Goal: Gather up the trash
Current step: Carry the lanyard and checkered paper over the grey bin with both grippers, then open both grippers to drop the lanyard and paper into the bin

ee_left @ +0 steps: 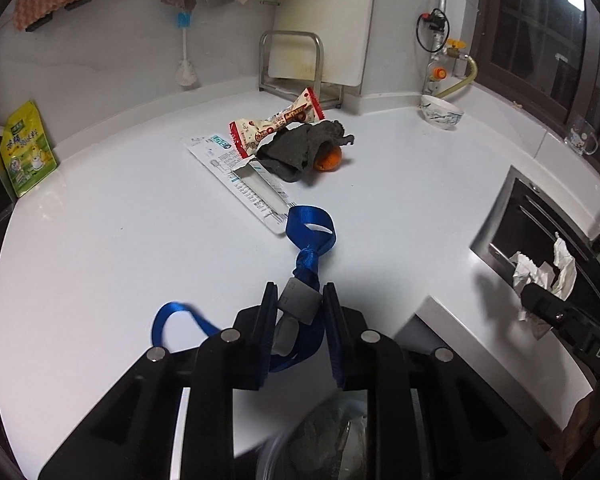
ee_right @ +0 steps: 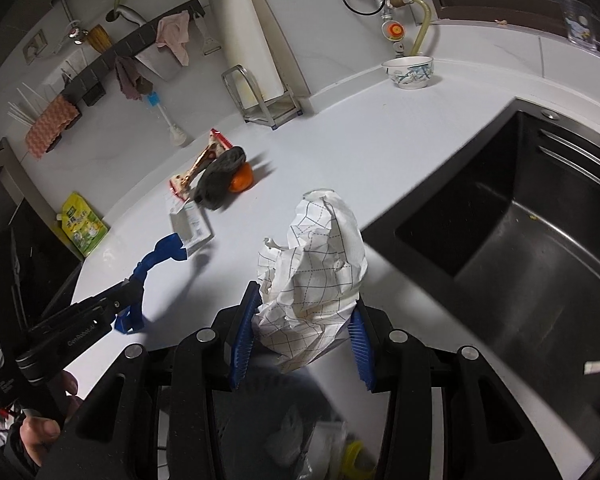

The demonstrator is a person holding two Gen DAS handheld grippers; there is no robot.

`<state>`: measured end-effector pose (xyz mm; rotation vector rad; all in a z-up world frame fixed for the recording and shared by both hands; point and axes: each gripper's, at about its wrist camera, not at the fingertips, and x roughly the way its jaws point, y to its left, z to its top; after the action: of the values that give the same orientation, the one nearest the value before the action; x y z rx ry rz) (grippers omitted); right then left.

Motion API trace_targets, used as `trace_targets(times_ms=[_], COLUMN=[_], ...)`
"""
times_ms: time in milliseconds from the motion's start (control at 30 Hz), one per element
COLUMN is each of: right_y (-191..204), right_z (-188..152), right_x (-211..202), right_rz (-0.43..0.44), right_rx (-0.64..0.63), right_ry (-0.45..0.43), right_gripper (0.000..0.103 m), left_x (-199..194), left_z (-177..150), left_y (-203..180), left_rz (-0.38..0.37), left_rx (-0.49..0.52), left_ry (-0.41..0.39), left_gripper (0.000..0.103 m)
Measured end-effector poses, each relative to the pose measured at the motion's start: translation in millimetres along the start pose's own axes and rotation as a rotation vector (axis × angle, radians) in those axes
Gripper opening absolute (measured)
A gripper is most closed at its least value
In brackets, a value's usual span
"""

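Meanwhile left gripper (ee_left: 299,300) clamps blue strap (ee_left: 310,236), right gripper (ee_right: 304,320) crumpled paper (ee_right: 320,264), above counter edge (ee_left: 480,340).

Dimly lit overall, with soft glare on the white counter (ee_left: 100,240). Strong fisheye bending and black vignette at all edges. Blurred at bottom centre; sharp shadows under the paper (ee_right: 320,272).

My left gripper (ee_left: 300,304): black moulded body, flat black fingers (ee_left: 266,320), four silver round screws across the knuckles. My right gripper (ee_right: 306,334): same black frame, ribbed blue pads (ee_right: 242,344). At eight o'clock in its view, white lettering marks my other tool's black arm.
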<state>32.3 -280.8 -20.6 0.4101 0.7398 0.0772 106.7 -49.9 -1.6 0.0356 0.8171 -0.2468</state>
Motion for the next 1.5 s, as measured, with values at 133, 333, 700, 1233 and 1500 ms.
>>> trace_targets(times_ms=[133,333,700,1233,1500], right_y=[4,18,26,15,9], right_z=[-22,-51,-98,-139,-149], right_x=[-20,-54,-92,-75,-55], right_rz=[0.001,-0.013,-0.035,-0.041,-0.048], right_rx=[0.009,-0.03,-0.035,0.019,0.025], right_ry=[0.005,-0.012,-0.047,0.027,0.075], right_gripper=[0.041,0.041,0.041,0.041,0.041], left_x=[-27,-63,-94,-73,-55], left_z=[-16,-41,-86,-116,-128], left_y=[-4,-16,-42,-54,-47], left_rz=[-0.025,-0.059,-0.141,-0.139,-0.102], left_rx=[0.004,0.025,0.054,0.099,0.113], left_ry=[-0.012,-0.039,-0.03,0.017,0.07], left_gripper=[0.023,0.023,0.023,0.023,0.023])
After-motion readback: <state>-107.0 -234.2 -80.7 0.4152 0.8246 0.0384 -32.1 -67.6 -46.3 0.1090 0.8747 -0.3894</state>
